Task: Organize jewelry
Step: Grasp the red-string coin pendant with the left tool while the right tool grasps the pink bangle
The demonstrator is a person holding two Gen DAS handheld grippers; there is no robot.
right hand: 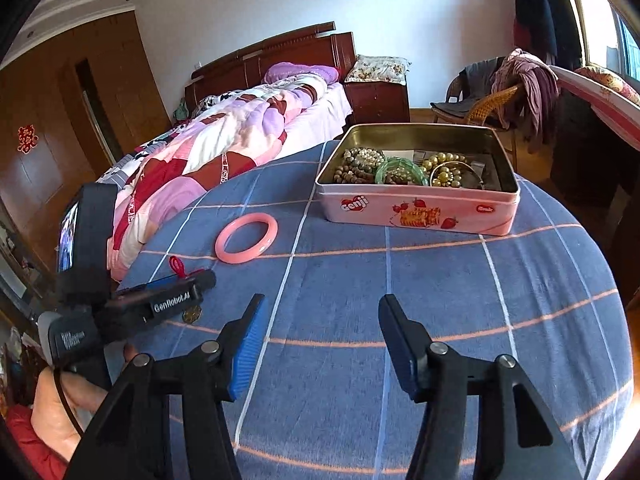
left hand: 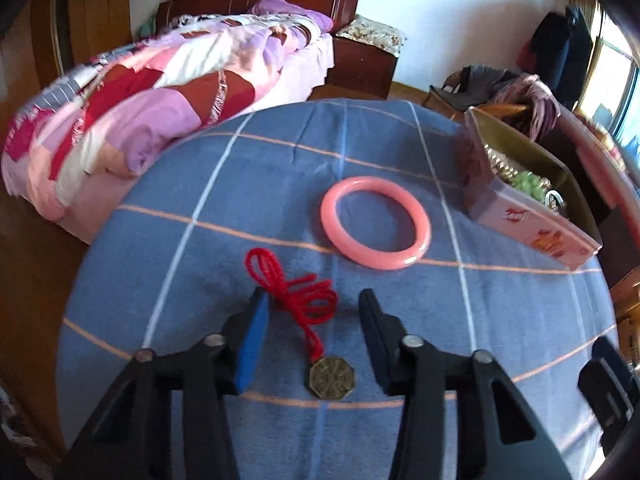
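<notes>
My left claw [left hand: 314,300] gapes wide over the red cord [left hand: 296,300] of the pendant [left hand: 331,378], gripping nothing. The pink bangle [left hand: 375,222] lies between pendant and the pink tin [right hand: 420,210] of beads. My right claw [right hand: 322,306] hangs wide, empty, near the tin.

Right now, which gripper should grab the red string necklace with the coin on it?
Left, probably. The left gripper is open with the red cord necklace lying between its fingers. The right gripper is open over bare blue cloth, farther away.
</notes>
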